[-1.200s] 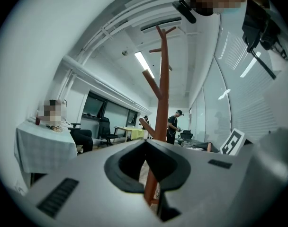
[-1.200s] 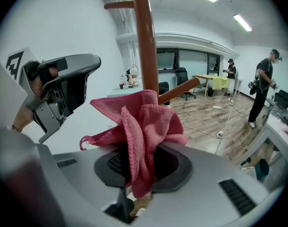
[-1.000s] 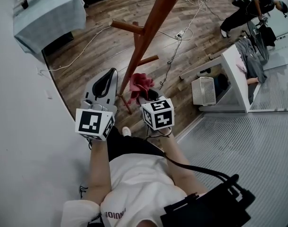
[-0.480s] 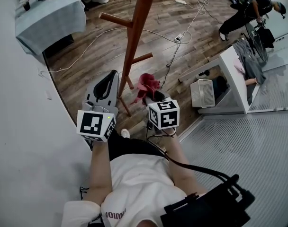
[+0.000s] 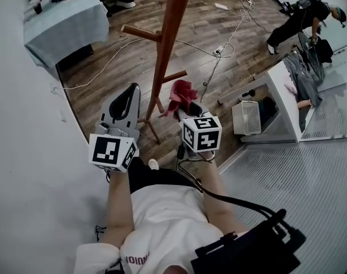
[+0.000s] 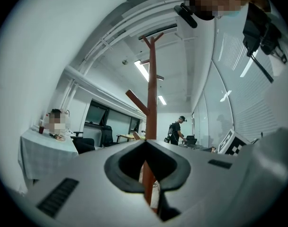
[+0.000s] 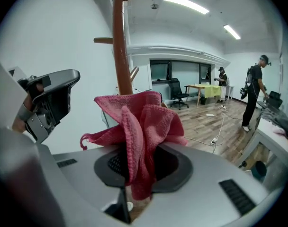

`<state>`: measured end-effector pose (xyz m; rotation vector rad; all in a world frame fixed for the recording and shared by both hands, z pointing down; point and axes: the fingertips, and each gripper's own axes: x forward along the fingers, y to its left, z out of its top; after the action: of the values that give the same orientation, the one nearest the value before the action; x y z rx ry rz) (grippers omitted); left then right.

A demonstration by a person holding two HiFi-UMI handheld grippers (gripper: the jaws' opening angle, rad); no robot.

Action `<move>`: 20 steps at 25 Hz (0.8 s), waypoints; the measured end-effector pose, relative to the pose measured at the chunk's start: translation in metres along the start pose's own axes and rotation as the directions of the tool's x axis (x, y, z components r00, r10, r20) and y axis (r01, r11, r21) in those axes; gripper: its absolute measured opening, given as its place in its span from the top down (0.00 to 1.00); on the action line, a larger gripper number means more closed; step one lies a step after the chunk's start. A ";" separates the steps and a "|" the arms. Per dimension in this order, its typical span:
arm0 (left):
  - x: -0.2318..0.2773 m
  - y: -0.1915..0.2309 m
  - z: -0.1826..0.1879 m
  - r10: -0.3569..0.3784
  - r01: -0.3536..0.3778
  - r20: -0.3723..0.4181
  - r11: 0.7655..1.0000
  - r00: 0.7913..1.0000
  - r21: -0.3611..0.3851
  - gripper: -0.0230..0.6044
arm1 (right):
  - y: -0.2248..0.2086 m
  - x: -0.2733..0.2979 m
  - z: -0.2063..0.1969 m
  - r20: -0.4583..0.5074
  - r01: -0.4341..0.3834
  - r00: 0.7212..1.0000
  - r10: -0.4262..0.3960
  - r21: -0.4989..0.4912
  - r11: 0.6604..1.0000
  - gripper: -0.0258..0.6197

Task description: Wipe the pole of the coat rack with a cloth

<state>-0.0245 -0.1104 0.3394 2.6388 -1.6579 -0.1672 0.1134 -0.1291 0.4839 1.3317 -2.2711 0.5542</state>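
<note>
Red-brown wooden coat rack pole [image 5: 165, 50]: standing upright on the plank floor [image 5: 105, 67]. Crumpled pink-red terry cloth [image 5: 182, 92]: being pinched in the closed jaws of the right gripper [image 5: 188, 111], sitting just beside the pole's lower part. Left gripper [image 5: 129, 93]: hovering on the pole's other side, jaws pressing together, holding nothing
</note>
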 end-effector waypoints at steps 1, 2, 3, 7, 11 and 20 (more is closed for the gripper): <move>0.000 0.002 0.001 0.002 -0.002 0.002 1.000 1.000 -0.001 0.94 | 0.002 0.002 0.003 0.006 -0.005 1.000 0.005 -0.002 1.000 0.82; 0.000 0.003 0.001 0.004 -0.004 0.003 1.000 1.000 -0.002 0.94 | 0.003 0.003 0.006 0.012 -0.009 1.000 0.009 -0.004 1.000 0.82; 0.000 0.004 0.001 0.005 -0.004 0.004 1.000 1.000 -0.002 0.94 | 0.003 0.005 0.007 0.015 -0.011 1.000 0.011 -0.005 1.000 0.82; 0.001 0.010 -0.002 0.003 -0.003 -0.003 1.000 1.000 -0.002 0.94 | 0.008 0.015 0.012 0.017 -0.018 1.000 0.019 -0.010 1.000 0.82; 0.006 0.020 0.001 -0.005 0.005 -0.012 1.000 1.000 0.004 0.94 | 0.012 0.026 0.020 0.009 -0.020 1.000 0.020 -0.007 1.000 0.82; 0.015 0.021 0.000 -0.021 0.021 -0.013 1.000 1.000 0.009 0.94 | 0.003 0.035 0.024 0.006 -0.005 1.000 0.005 -0.005 1.000 0.82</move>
<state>-0.0372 -0.1331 0.3398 2.6592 -1.6312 -0.1438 0.0909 -0.1655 0.4832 1.3276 -2.2797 0.5460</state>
